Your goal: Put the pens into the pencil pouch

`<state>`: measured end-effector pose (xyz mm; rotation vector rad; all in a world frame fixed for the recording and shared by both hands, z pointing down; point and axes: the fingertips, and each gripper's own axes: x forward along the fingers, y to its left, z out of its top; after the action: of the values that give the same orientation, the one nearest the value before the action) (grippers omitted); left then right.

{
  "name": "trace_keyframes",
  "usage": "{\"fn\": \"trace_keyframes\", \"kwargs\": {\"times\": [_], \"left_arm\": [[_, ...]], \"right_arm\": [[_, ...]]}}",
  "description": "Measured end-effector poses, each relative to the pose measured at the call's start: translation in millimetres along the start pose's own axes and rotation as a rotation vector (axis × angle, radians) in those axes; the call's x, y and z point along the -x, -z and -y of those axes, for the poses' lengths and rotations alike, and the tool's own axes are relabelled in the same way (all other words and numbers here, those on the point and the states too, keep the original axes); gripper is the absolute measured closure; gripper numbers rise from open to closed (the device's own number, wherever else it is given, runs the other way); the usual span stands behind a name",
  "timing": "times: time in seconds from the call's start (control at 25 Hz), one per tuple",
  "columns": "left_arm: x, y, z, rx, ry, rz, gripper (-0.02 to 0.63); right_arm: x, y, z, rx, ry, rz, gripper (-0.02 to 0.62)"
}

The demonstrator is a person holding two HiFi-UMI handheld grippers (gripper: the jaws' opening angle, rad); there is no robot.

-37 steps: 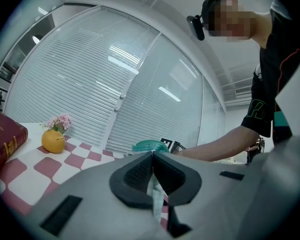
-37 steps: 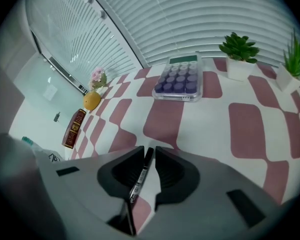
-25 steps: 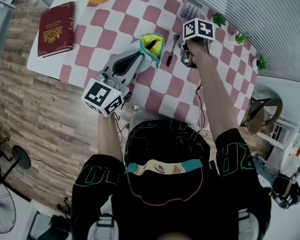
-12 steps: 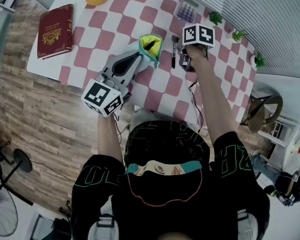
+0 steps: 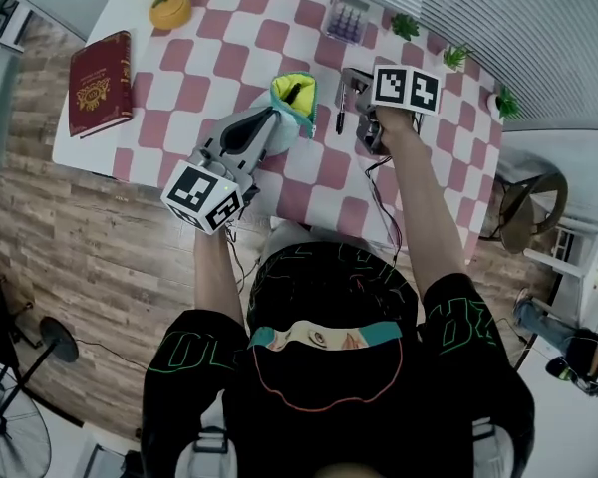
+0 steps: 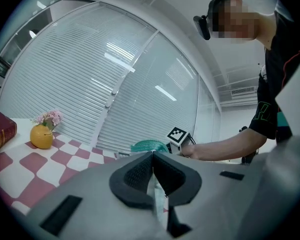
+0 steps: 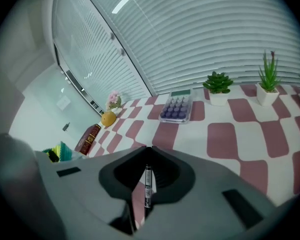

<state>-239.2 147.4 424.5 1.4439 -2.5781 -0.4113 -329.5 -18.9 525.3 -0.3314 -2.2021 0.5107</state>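
The table point(image 5: 229, 28) keeps open checked cloth between the pencil pouch point(image 5: 297, 98) at its middle and the far edge. A red book point(image 5: 100, 83) lies by the left edge, an orange vase point(image 5: 169, 10) stands in the far left corner, a calculator point(image 5: 346, 18) sits near the far edge, and small potted plants point(image 5: 456, 56) line the right edge. The left gripper view shows the left gripper point(image 6: 152, 156) closed tight on the pouch's fabric wall. The right gripper view shows the right gripper point(image 7: 149, 151) with jaws that have just been closing on a black pen point(image 7: 148, 184), now pinched between them. From above, the left gripper points level and the right tilts down, with its pen just right of the pouch.
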Motion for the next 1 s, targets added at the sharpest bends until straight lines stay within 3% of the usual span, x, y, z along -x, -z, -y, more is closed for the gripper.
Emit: {"fn": "trace_keyframes", "kwargs": {"times": [0.48,1.0], "left_arm": [[-38,-4,37,-0.05,0.067,-0.053,0.604],[-93,-5,87,-0.092,0.177,-0.094,0.604]], "right_arm": [[85,-32,10,-0.017,-0.083,0.238,0.56],[183,-71,25,0.091,-0.08,0.465,0.56]]}}
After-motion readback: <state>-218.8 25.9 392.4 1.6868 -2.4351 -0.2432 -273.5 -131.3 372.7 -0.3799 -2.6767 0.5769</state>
